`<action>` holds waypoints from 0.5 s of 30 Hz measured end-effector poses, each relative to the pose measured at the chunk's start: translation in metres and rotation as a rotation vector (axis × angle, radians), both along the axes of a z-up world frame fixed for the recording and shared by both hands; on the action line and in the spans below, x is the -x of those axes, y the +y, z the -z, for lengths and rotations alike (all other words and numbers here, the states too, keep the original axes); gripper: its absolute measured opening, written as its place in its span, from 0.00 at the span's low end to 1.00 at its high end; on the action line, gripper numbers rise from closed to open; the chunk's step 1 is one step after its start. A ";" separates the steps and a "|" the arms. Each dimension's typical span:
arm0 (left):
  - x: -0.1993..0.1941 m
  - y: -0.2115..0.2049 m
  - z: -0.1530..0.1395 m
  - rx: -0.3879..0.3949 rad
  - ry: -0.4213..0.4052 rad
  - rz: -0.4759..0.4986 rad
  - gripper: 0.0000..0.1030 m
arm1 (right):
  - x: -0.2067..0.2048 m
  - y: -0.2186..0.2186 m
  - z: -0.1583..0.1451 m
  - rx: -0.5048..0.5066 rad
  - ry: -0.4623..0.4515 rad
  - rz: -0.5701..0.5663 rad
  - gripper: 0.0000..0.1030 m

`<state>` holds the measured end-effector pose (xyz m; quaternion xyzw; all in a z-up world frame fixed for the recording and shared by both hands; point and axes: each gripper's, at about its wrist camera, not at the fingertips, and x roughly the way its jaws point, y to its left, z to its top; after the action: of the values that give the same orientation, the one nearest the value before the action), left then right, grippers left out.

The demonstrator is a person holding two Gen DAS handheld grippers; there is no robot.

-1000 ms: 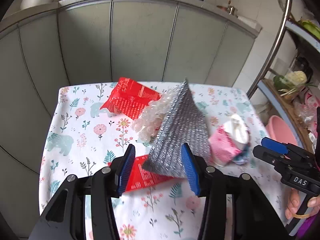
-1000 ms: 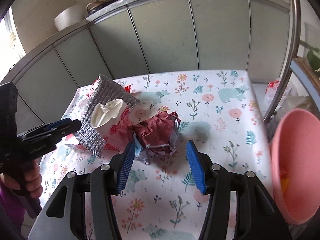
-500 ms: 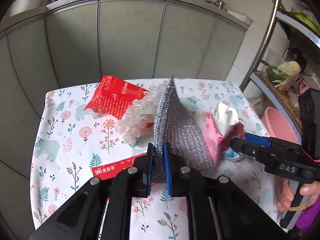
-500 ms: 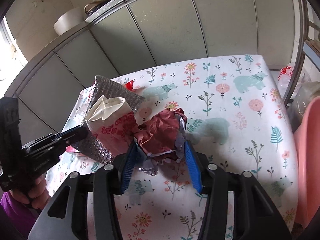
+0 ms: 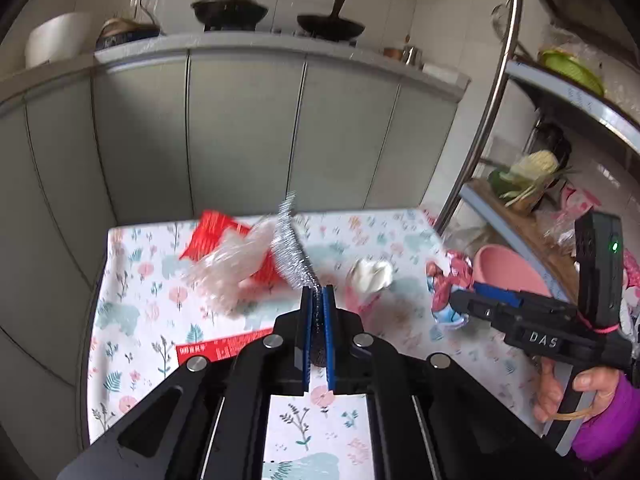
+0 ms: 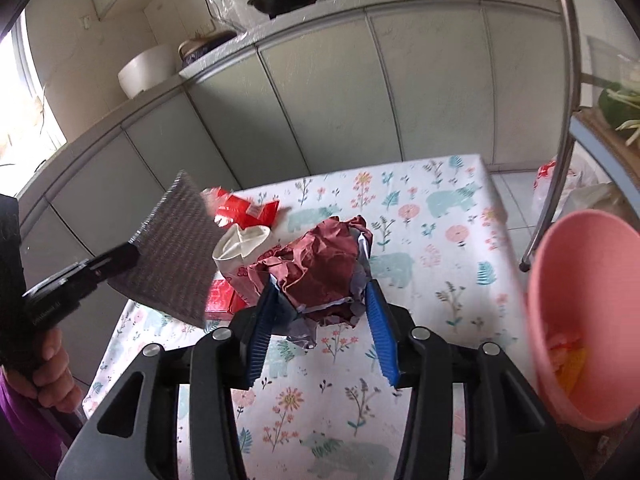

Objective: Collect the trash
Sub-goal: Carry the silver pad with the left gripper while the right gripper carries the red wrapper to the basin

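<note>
My left gripper (image 5: pixel 318 300) is shut on the lower corner of a silver bubble-foil sheet (image 5: pixel 290 248), which hangs edge-on above the flowered tablecloth (image 5: pixel 152 320). In the right wrist view the same foil sheet (image 6: pixel 176 248) is lifted at the left by the left gripper (image 6: pixel 116 260). My right gripper (image 6: pixel 320 304) has its blue pads pressed on a crumpled maroon wrapper (image 6: pixel 320 272), raised off the tablecloth (image 6: pixel 440 240). The left wrist view shows that wrapper (image 5: pixel 444 284) in the right gripper (image 5: pixel 472 300).
Red packets (image 5: pixel 212 232), clear bubble wrap (image 5: pixel 232 268) and a pink pouch with white paper in it (image 6: pixel 240 244) lie on the table. A pink bin (image 6: pixel 580 320) holding some scraps stands off the table's right side, by a metal shelf rack (image 5: pixel 480 160). Grey cabinets stand behind.
The left gripper closed on the foil sheet and lifted it. The right gripper closed on the maroon wrapper and raised it off the table.
</note>
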<state>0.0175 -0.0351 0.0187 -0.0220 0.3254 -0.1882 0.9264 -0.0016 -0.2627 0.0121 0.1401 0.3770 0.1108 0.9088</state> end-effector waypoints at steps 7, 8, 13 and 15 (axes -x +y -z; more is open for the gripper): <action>0.015 -0.027 -0.037 0.019 -0.097 0.082 0.04 | 0.023 -0.038 -0.017 -0.002 -0.041 0.097 0.45; 0.017 -0.033 -0.041 0.024 -0.106 0.098 0.04 | 0.028 -0.047 -0.019 0.001 -0.048 0.121 0.45; 0.023 -0.077 -0.058 0.050 -0.155 0.211 0.04 | 0.044 -0.088 -0.024 0.021 -0.064 0.229 0.45; 0.022 -0.101 -0.060 0.059 -0.166 0.270 0.04 | 0.052 -0.110 -0.022 0.027 -0.058 0.285 0.45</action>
<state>-0.0041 -0.1363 0.0791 0.0102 0.2418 -0.3217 0.9154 -0.0535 -0.3729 0.0337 0.1768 0.3281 -0.0204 0.9277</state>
